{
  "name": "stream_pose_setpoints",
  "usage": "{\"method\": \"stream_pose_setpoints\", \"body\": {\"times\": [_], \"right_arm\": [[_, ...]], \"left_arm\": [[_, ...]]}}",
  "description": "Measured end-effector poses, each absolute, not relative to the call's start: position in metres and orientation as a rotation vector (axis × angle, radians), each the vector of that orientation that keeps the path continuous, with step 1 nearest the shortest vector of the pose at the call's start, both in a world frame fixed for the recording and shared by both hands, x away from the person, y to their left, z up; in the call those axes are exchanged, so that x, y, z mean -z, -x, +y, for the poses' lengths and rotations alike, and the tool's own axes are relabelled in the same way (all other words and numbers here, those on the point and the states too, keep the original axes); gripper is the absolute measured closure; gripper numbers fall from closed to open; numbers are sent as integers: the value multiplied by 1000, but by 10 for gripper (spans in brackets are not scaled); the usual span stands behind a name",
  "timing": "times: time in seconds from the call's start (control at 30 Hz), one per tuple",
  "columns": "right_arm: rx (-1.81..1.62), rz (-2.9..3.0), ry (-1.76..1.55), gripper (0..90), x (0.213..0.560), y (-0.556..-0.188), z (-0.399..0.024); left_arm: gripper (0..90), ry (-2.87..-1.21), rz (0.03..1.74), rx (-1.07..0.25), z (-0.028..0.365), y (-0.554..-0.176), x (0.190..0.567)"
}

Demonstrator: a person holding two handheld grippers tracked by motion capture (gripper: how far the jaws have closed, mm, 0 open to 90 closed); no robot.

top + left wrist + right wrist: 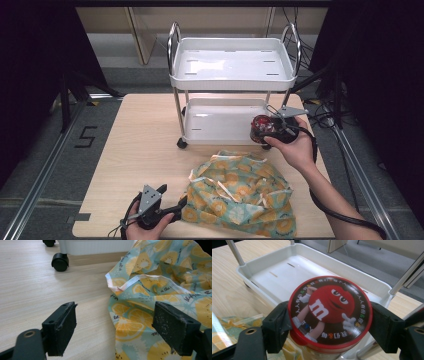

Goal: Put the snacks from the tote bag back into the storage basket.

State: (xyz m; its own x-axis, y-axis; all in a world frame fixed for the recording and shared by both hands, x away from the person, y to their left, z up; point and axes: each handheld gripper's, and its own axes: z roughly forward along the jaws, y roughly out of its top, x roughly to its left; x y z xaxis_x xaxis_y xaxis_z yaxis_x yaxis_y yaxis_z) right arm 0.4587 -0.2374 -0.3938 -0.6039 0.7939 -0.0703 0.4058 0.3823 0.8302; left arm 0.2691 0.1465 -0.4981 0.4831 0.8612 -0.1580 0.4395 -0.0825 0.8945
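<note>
A round candy tub with a red lid (329, 311) showing a red cartoon figure is clamped between the jaws of my right gripper (329, 325). In the high view the tub (261, 128) hangs at the right front corner of the cart's lower tray (220, 122), with the right gripper (274, 131) shut on it. A teal bag printed with lemon slices (240, 192) lies crumpled on the table's front half. My left gripper (172, 206) rests at the bag's left edge. Its jaws stand wide apart with the bag's corner (155, 297) between them, untouched; the left gripper (113, 327) is open.
A small white two-tier cart (232, 62) on black castors (60, 262) stands at the back of the wooden table (140, 150). Its top tray holds nothing. Bare wood lies left of the bag. Black cables trail off the table's right side.
</note>
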Motion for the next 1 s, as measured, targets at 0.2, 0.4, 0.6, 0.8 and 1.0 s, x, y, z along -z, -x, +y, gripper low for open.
{"method": "stream_pose_setpoints", "body": {"times": [0.2, 0.4, 0.6, 0.8, 1.0], "right_arm": [[-1124, 2177, -1050, 262, 396, -460, -234], [-1115, 2190, -1037, 262, 395, -462, -236], [-1116, 2187, -1035, 262, 395, -463, -237], [-1122, 2193, -1074, 262, 393, -462, -235], [-1111, 2192, -1040, 262, 394, -465, -236]], "left_arm": [[190, -1690, 1115, -511, 146, -270, 499], [190, -1698, 1121, -514, 146, -269, 498], [190, -1702, 1102, -510, 147, -270, 499], [190, -1708, 1117, -516, 147, -269, 498], [189, -1694, 1120, -514, 146, -269, 498]]}}
